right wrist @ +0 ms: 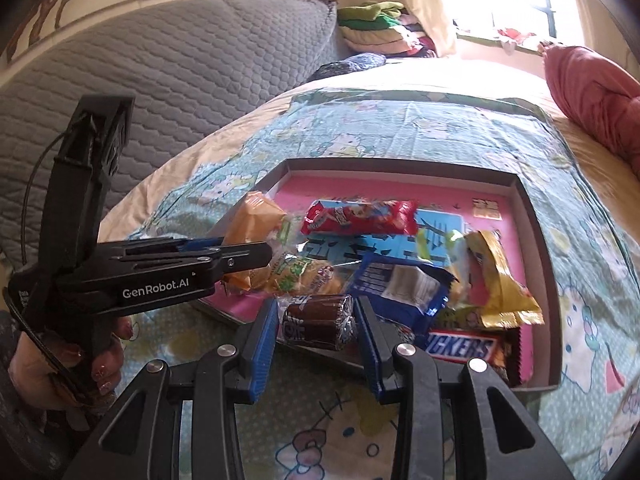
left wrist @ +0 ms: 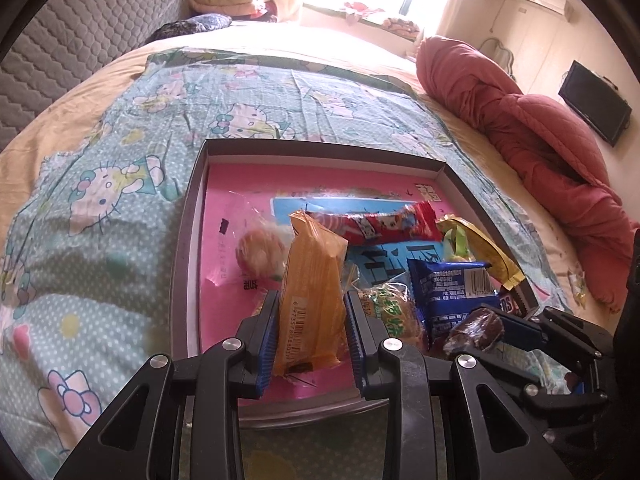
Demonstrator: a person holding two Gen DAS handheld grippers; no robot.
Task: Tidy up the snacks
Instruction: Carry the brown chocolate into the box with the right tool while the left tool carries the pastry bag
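Observation:
A shallow box with a pink floor (left wrist: 224, 248) (right wrist: 500, 188) lies on the bed and holds several snacks. My left gripper (left wrist: 312, 300) is shut on an orange snack packet (left wrist: 312, 280), held upright above the box's near left part; it also shows in the right wrist view (right wrist: 252, 220). My right gripper (right wrist: 316, 312) is shut on a brown wrapped snack (right wrist: 316, 320), just over the box's near edge; it shows in the left wrist view too (left wrist: 476, 328). In the box lie a red packet (right wrist: 360, 216), a blue packet (right wrist: 400, 288), a yellow packet (right wrist: 496, 276) and a Snickers bar (right wrist: 464, 348).
The box rests on a Hello Kitty sheet (left wrist: 112, 184) over the bed. A grey quilted headboard (right wrist: 160, 80) is at the left, a rolled red quilt (left wrist: 540, 140) at the right. A small snack (left wrist: 578, 288) lies on the sheet by the quilt.

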